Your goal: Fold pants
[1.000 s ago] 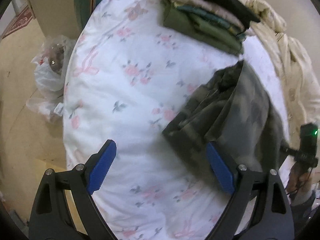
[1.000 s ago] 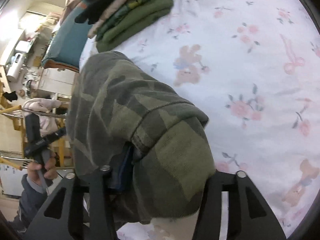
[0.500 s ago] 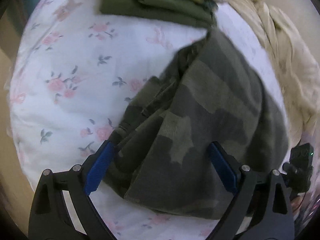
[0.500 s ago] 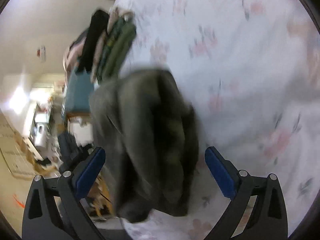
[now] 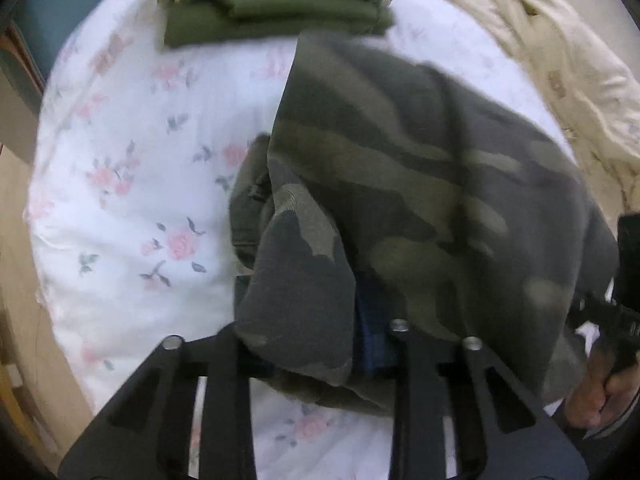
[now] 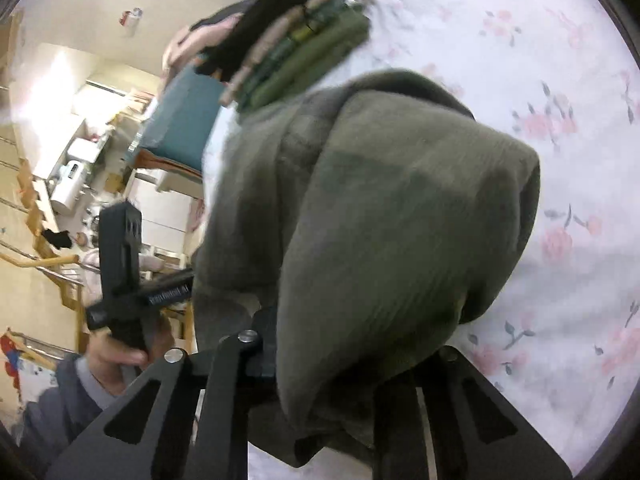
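Observation:
Camouflage pants (image 5: 420,184) lie bunched in a fold on the white flowered bedsheet (image 5: 132,184). My left gripper (image 5: 312,336) has its jaws closing on the near corner of the pants. Cloth fills the gap beside one blue pad (image 5: 372,340). In the right wrist view the pants (image 6: 392,220) drape over my right gripper (image 6: 352,364), whose jaws are closing with a thick fold pinched between them; its pads are hidden by cloth. A hand holds the left gripper's body (image 6: 120,272) to the left of the pants.
A stack of folded green, tan and black clothes (image 5: 276,8) lies at the far end of the bed (image 6: 296,52). A rumpled cream quilt (image 5: 560,64) lies along the right side. Wooden floor (image 5: 16,280) borders the bed's left edge.
Both grippers stood wide open half a second ago and have now narrowed onto the pants. The left one slid forward over the pants' near corner; the right one swung in under the fold.

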`<state>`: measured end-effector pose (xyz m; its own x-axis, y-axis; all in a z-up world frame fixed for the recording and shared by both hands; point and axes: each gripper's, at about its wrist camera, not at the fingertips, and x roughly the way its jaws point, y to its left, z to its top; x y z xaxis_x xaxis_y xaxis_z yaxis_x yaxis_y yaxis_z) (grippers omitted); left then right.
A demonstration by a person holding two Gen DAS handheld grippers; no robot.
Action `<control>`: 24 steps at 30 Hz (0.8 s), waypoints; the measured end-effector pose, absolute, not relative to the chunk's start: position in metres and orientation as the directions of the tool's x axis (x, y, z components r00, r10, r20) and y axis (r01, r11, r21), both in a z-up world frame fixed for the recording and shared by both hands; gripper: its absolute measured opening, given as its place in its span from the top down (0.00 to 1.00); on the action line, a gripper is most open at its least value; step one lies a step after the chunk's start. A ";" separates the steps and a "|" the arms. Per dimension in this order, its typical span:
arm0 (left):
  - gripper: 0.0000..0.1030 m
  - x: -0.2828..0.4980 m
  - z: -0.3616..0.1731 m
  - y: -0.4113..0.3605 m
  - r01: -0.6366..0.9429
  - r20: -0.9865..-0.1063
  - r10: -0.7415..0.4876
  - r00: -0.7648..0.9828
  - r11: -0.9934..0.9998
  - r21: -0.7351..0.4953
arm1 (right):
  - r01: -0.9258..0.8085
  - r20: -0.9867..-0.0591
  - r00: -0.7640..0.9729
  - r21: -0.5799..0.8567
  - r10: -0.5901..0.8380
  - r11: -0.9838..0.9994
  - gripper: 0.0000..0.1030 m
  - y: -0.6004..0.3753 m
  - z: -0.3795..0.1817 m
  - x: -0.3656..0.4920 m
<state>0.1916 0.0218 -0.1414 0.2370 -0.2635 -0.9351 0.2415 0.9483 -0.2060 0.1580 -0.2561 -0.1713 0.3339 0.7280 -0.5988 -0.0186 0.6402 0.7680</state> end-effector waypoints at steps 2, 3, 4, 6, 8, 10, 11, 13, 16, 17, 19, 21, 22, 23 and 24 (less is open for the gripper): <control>0.81 0.181 -0.121 0.028 0.234 -0.916 -0.302 0.264 0.941 -0.243 | -0.073 -0.598 0.343 0.751 0.724 0.656 0.82 -0.257 -0.153 0.163; 0.82 0.174 -0.109 0.030 0.229 -0.905 -0.322 0.279 0.937 -0.263 | -0.094 -0.591 0.347 0.750 0.728 0.654 0.82 -0.259 -0.144 0.167; 0.82 0.165 -0.099 0.035 0.220 -0.893 -0.347 0.288 0.931 -0.291 | -0.116 -0.575 0.356 0.755 0.736 0.646 0.82 -0.263 -0.134 0.172; 0.82 0.144 -0.084 0.039 0.211 -0.878 -0.378 0.293 0.921 -0.326 | -0.160 -0.541 0.356 0.768 0.762 0.620 0.82 -0.274 -0.115 0.178; 0.82 0.118 -0.075 0.043 0.195 -0.876 -0.380 0.297 0.922 -0.334 | -0.186 -0.512 0.303 0.796 0.804 0.577 0.83 -0.277 -0.111 0.180; 0.80 0.103 -0.080 0.034 0.183 -0.893 -0.348 0.285 0.934 -0.306 | -0.207 -0.545 0.233 0.782 0.806 0.589 0.82 -0.275 -0.115 0.180; 0.79 0.098 -0.088 0.031 0.186 -0.911 -0.318 0.261 0.943 -0.275 | -0.186 -0.566 0.190 0.782 0.803 0.595 0.81 -0.274 -0.126 0.176; 0.70 0.091 -0.115 0.027 0.193 -0.948 -0.275 0.162 0.951 -0.243 | -0.101 -0.654 0.087 0.745 0.752 0.660 0.79 -0.271 -0.157 0.170; 0.38 0.076 -0.154 0.028 0.179 -0.982 -0.189 -0.017 0.966 -0.189 | -0.020 -0.801 -0.008 0.599 0.599 0.800 0.50 -0.277 -0.191 0.152; 0.33 0.071 -0.159 0.031 0.164 -0.982 -0.183 -0.040 0.969 -0.187 | 0.008 -0.837 -0.008 0.547 0.547 0.837 0.29 -0.284 -0.195 0.148; 0.33 0.070 -0.153 0.036 0.155 -0.980 -0.198 -0.033 0.967 -0.201 | 0.025 -0.874 0.032 0.486 0.485 0.874 0.26 -0.299 -0.187 0.144; 0.33 0.070 -0.140 0.042 0.151 -0.979 -0.204 -0.019 0.967 -0.205 | 0.041 -0.900 0.079 0.434 0.430 0.900 0.26 -0.311 -0.171 0.143; 0.34 0.072 -0.132 0.047 0.140 -0.978 -0.210 -0.008 0.968 -0.209 | 0.060 -0.898 0.109 0.433 0.425 0.899 0.26 -0.318 -0.162 0.141; 0.35 0.074 -0.124 0.052 0.129 -0.976 -0.219 0.011 0.968 -0.216 | 0.070 -0.896 0.135 0.434 0.423 0.898 0.26 -0.323 -0.151 0.139; 0.35 0.078 -0.112 0.058 0.115 -0.973 -0.224 0.052 0.969 -0.217 | 0.070 -0.889 0.169 0.441 0.425 0.895 0.26 -0.326 -0.138 0.137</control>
